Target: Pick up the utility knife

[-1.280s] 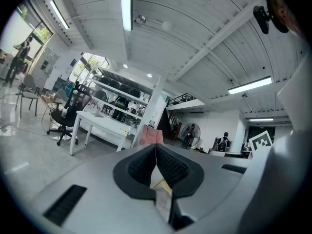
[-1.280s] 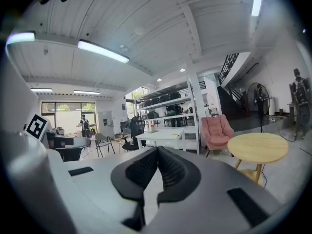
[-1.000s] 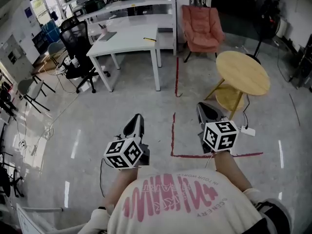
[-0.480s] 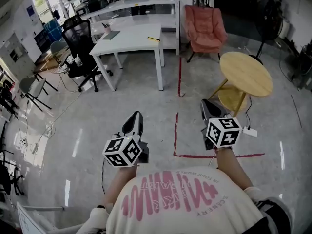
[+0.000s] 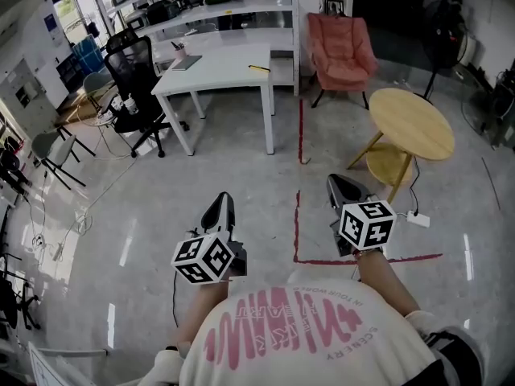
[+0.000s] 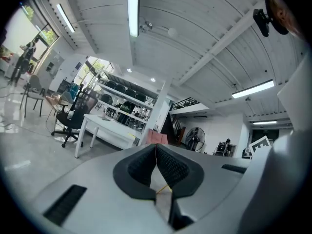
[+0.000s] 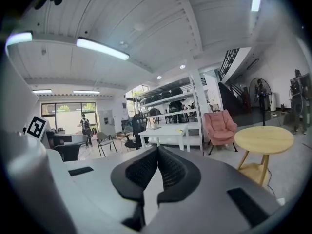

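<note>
**benchrat:** ok, left to right in the head view. What's there, and where's the knife?

**tapeline:** Far left is a black office chair [image 5: 133,67], pulled up at the left side of a white desk [image 5: 217,72]. The utility knife [image 5: 258,68] looks like the small yellow-and-dark thing lying flat on that desk, close to its right end. It's well apart from both grippers and nothing is touching it.

**benchrat:** and the claws?

**tapeline:** The left gripper [image 5: 224,199] is held out over the bare floor, with its marker cube [image 5: 204,257] nearest the person. In the left gripper view its jaws are pressed together, no gap, nothing pinched between them. A red tape line [image 5: 297,215] on the floor runs between the two grippers. The right gripper [image 5: 339,183] is the same deal: in the right gripper view its pads meet tip to tip and it's empty.

**benchrat:** anything further right?

**tapeline:** A pink armchair [image 5: 342,43] at the back, beside the desk, and a round wooden table [image 5: 412,123] near the right gripper, not touching it.
</note>
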### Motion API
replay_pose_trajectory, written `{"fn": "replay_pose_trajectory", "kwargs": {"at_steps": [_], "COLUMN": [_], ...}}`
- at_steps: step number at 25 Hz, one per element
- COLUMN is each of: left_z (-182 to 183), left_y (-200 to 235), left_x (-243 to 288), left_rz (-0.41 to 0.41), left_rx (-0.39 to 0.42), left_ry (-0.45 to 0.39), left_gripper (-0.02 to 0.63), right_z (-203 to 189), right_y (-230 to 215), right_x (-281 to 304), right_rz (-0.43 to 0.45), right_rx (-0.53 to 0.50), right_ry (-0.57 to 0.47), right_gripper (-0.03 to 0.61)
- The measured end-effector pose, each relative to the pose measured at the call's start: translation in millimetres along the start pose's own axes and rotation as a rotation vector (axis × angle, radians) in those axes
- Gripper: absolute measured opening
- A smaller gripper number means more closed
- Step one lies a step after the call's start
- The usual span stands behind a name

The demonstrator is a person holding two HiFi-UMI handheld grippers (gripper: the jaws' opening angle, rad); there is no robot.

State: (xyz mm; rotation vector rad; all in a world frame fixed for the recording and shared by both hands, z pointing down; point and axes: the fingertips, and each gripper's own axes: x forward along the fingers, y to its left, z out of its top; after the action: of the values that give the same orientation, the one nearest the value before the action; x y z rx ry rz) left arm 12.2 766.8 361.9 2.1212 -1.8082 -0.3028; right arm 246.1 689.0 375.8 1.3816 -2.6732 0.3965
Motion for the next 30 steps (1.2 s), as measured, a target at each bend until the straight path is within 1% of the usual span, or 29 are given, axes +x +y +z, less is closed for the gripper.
{"fn": "replay_pose_trajectory", "kwargs": {"at_steps": [2, 4, 7, 9, 13, 17, 22, 30], "left_z": [-4.7, -4.1, -4.3, -6.2, -4.5, 5.4, 30.4, 65.7], "left_y": [16.3, 26.9, 37.8, 46.6, 64.4, 66.5, 64.0, 72.8], "left_x": [5.3, 13.3, 35.4, 61.3, 133.6, 223.6, 328.9, 460.4], "left_rz": [0.022, 0.035, 0.038, 0.042, 0.062, 0.061, 0.063, 0.085], "left_rx": [-0.041, -0.064, -0.063, -0.066, -0.079, -0.061, -0.051, -0.035], "left_ry": [0.002, 0.002, 0.018, 0.033, 0.042, 0.035, 0.008, -0.068], "left_gripper": [0.025, 0.025, 0.025, 0.025, 0.025, 0.025, 0.025, 0.025], "right_z": [-9.6, -8.1, -2.2, 1.2, 12.1, 33.8, 79.1, 146.4], "right_y": [1.3, -0.1, -10.1, -23.8, -62.7, -113.8, -174.9, -257.1], "right_x": [11.5, 22.4, 46.4, 71.8, 136.1, 208.0, 291.8, 396.9], "right_rz": [-0.01, -0.013, -0.016, -0.019, -0.009, 0.016, 0.06, 0.1], "right_rx": [-0.023, -0.03, -0.019, -0.016, -0.018, 0.012, 0.034, 0.01], "right_ry": [0.036, 0.049, 0.054, 0.058, 0.073, 0.078, 0.054, -0.013], "right_gripper": [0.012, 0.012, 0.012, 0.012, 0.012, 0.012, 0.012, 0.011]}}
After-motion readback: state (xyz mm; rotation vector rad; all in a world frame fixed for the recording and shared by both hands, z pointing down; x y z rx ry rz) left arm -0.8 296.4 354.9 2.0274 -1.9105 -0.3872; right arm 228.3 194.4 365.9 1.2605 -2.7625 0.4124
